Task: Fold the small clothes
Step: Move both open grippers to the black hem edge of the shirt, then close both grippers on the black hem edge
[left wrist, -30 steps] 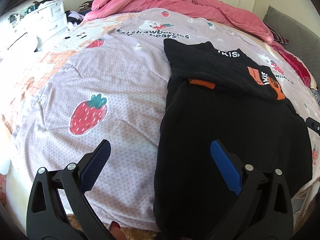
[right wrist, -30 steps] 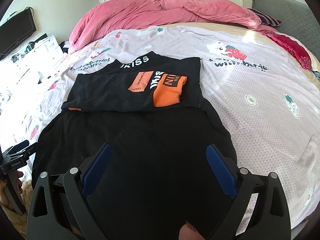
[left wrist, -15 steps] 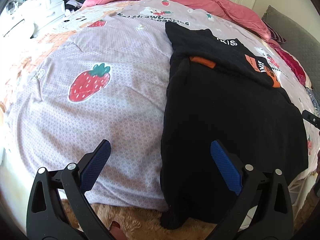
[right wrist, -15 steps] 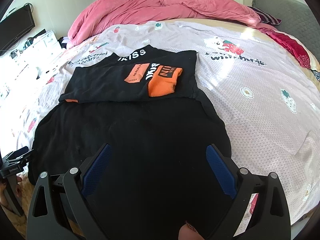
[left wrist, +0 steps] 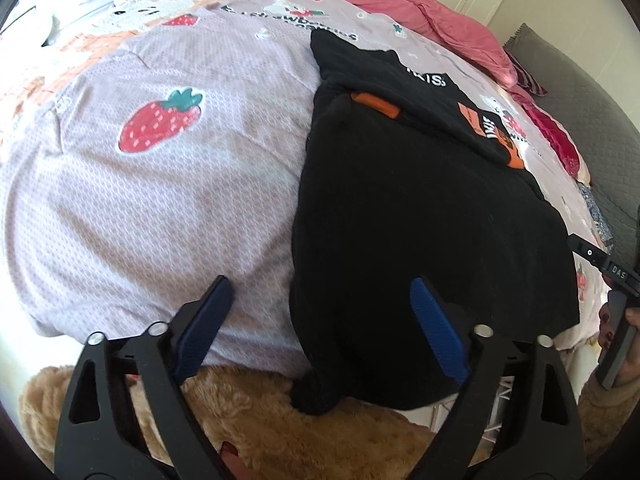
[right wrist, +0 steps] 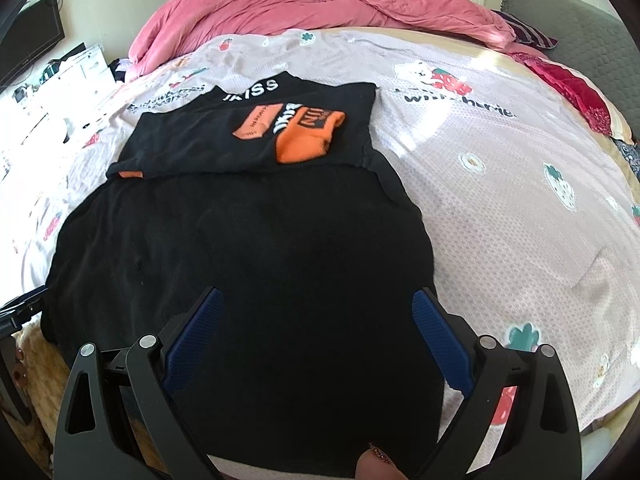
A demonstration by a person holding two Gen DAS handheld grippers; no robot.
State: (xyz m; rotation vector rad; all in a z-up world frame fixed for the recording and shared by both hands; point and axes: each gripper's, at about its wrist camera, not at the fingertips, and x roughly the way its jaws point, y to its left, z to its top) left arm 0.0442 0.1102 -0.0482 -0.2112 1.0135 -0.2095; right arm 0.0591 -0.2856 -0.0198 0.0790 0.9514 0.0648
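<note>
Black garment (right wrist: 248, 264) lies lengthwise away from both spread, empty grippers (left wrist: 320, 320) (right wrist: 316, 328), its collar seemingly at the far end.

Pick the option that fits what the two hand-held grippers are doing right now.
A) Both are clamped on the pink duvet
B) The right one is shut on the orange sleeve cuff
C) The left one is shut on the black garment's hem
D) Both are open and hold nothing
D: the left hand-held gripper and right hand-held gripper both show spread jaws with nothing between them, above the black garment.
</note>
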